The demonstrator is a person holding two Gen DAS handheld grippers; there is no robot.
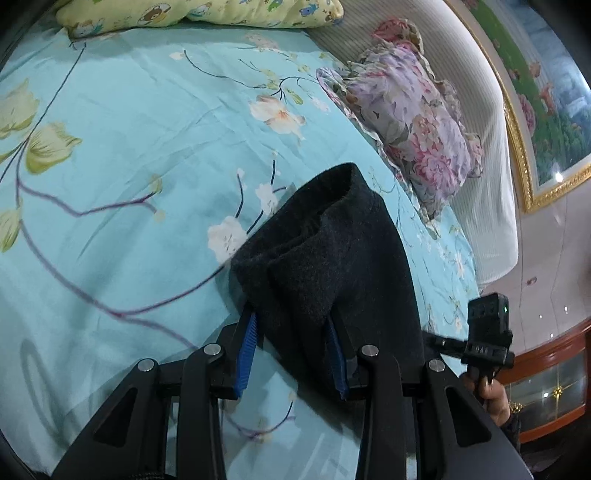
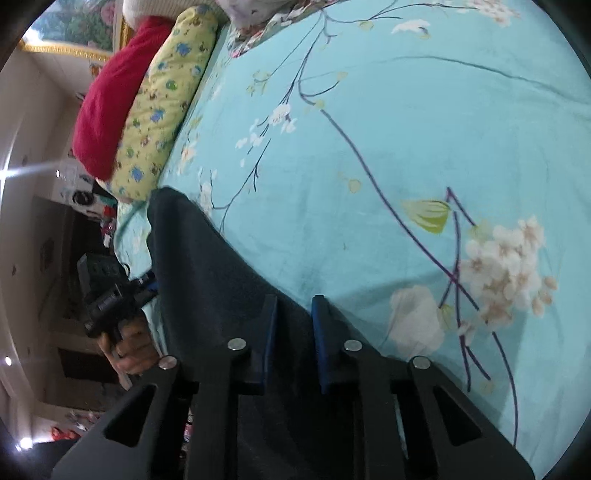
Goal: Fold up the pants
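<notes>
left wrist view: the left gripper (image 1: 291, 325) has a thick bunch of the dark pants (image 1: 325, 258) sitting between its two blue-padded fingers (image 1: 246, 347). the fabric fills the gap and drapes over the fingertips, so the jaws look clamped on the pants, held fairly wide by the bulk of the cloth. the pants are lifted in a hump above the teal flowered bedsheet (image 1: 140, 155), with a rolled hem or cuff edge sticking up at the far end. at the right edge the right gripper (image 1: 484, 332) shows as a black block with a small green light, and the hand (image 1: 493, 395) holding it peeks out below. a purple and pink flowered pillow (image 1: 410, 125) lies at the far right side of the bed, a yellow cartoon pillow (image 1: 199, 13) runs along the top, and a gold-framed picture (image 1: 546, 122) hangs on the wall.

right wrist view: the right gripper (image 2: 293, 325) has the pants (image 2: 207, 266) running between its blue pads too, jaws close together and pinching the cloth edge. the pants stretch off to the left toward the left gripper (image 2: 107, 291), gripped by a hand (image 2: 129, 347). the bedsheet (image 2: 406, 129) fills most of the view. the yellow pillow (image 2: 162, 103) sits at the bed's edge with a red blanket (image 2: 107, 99) right beside it, touching.
</notes>
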